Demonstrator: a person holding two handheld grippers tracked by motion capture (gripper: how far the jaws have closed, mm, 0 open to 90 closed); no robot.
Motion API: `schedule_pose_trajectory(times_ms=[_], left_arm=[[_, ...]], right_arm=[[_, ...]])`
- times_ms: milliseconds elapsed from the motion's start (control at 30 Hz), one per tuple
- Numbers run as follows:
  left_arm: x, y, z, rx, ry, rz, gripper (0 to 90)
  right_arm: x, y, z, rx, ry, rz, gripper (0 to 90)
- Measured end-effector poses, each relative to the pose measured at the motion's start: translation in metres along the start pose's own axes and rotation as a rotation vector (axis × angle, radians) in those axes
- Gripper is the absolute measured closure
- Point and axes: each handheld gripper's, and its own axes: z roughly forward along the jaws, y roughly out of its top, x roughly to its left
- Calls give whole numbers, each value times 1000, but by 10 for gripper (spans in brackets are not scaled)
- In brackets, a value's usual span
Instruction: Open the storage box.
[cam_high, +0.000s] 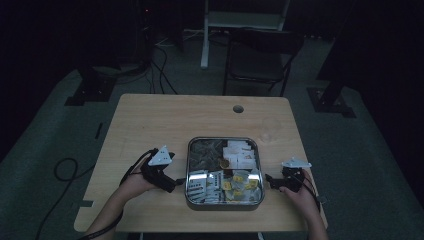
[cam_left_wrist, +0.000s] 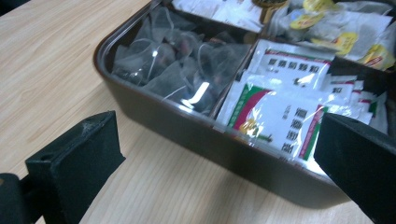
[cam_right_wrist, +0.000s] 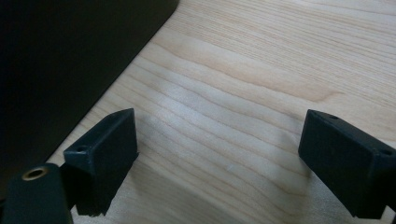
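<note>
Flanking: left tool (cam_high: 172, 182) and right tool (cam_high: 272, 181), both spread, empty, either side of tray (cam_high: 189, 170)
Tray: near-centre on counter (cam_high: 150, 120)
Sachets (cam_left_wrist: 275, 100): light, slippery, crushable; pinch an edge

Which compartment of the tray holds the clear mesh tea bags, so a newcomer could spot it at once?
On the wooden table, find the square metal tray between the left gripper and the right gripper. The mesh tea bags fill its far-left compartment. They are translucent dark pyramids, unlike the printed white sachets just in front of them and the yellow-tagged bags at the near right.
</note>
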Motion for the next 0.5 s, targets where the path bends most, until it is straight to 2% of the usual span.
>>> schedule_pose_trajectory(times_ms=[500], left_arm=[[-5,13,20,-10,-44,13,19]], right_arm=[[0,0,0,0,0,0,110]])
